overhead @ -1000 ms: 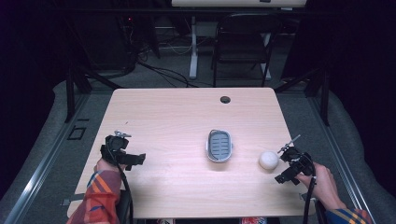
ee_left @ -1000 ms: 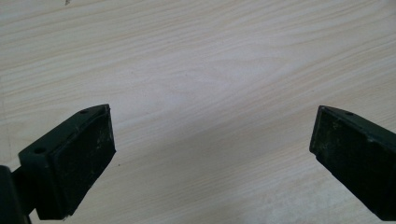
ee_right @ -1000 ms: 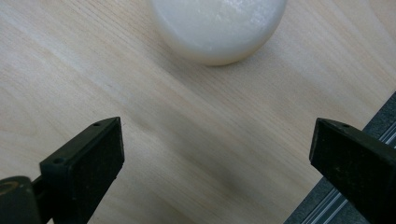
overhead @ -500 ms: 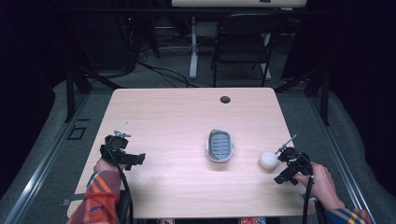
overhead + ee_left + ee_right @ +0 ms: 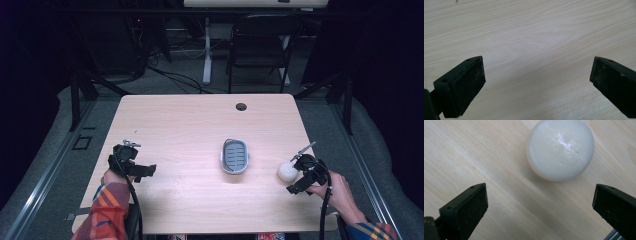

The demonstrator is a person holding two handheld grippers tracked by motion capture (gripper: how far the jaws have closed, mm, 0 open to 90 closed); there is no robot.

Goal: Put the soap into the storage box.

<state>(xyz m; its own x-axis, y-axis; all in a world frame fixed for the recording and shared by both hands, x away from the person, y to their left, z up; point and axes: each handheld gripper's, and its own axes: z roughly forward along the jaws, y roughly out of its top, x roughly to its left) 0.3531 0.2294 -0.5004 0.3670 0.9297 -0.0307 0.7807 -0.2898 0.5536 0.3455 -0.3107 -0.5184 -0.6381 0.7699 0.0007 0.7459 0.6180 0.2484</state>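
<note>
My right tool (image 5: 540,202) is spread wide, nothing between its jaws, and the white ball (image 5: 560,148) sits just ahead of it on the desk (image 5: 474,152), a little off to one side of the gap. From the high view that ball (image 5: 287,171) lies near the desk's right edge, touching or nearly touching the tool (image 5: 298,175); I can't tell which. It looks smooth and glossy, probably light, likely to roll or squirt out if I pinch it off-centre, so I'd close across its widest girth, jaws level. Whether it's hard or waxy-soft I can't make out. Left tool (image 5: 536,82), also wide open, hovers over bare wood far to the left (image 5: 131,164). The grey oval dish (image 5: 234,156) sits mid-desk, well apart from the ball; its inside is too small to read.
</note>
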